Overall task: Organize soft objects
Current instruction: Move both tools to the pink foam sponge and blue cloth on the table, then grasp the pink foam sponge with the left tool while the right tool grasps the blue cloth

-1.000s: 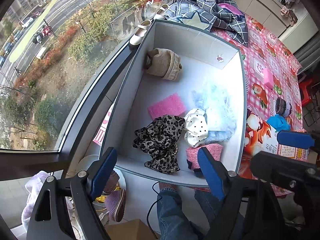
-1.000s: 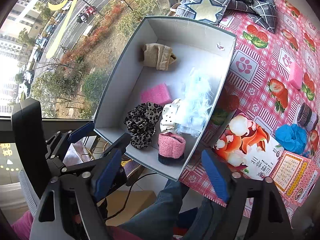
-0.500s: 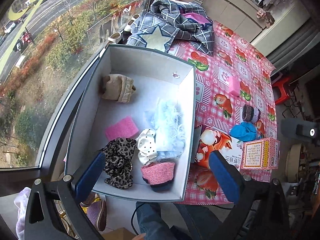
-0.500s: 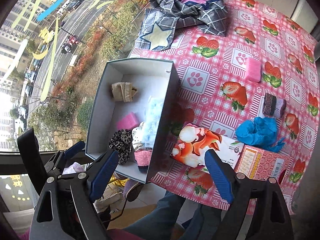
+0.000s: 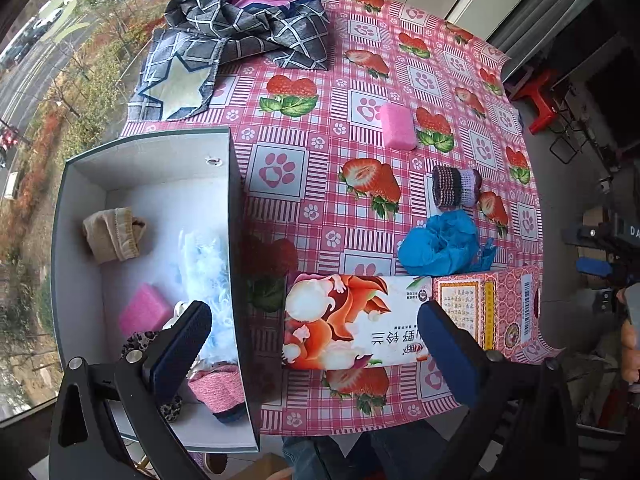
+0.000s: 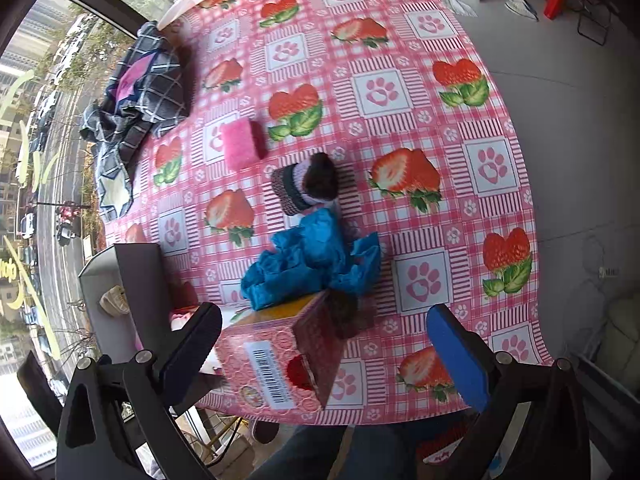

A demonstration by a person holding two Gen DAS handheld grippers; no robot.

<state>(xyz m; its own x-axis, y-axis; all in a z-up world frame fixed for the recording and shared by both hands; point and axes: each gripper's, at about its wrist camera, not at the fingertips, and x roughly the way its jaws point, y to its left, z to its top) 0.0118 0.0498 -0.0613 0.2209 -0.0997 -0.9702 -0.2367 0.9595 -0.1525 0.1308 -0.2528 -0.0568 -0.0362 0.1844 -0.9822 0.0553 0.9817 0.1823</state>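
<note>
A grey open box (image 5: 236,216) at the table's left edge holds several soft items: a beige sock (image 5: 112,234), a pink sponge (image 5: 144,310), pale blue fluff (image 5: 206,264) and a pink knit roll (image 5: 218,388). On the table lie a crumpled blue cloth (image 5: 442,244) (image 6: 304,260), a striped knit roll (image 5: 454,186) (image 6: 304,184) and a pink sponge (image 5: 397,126) (image 6: 242,142). My left gripper (image 5: 316,356) is open and empty above the near table edge. My right gripper (image 6: 326,358) is open and empty, just short of the blue cloth.
Two cartons stand at the near edge: a fox-print one (image 5: 356,322) and a pink patterned one (image 5: 486,312) (image 6: 280,364). A checked dark cloth (image 5: 248,20) (image 6: 140,92) lies at the far left. A window runs along the left side. A red stool (image 5: 540,96) stands on the floor.
Both grippers have swung right, away from the box and over the table. The box has slid to the left of both views. Both stay open and empty.
</note>
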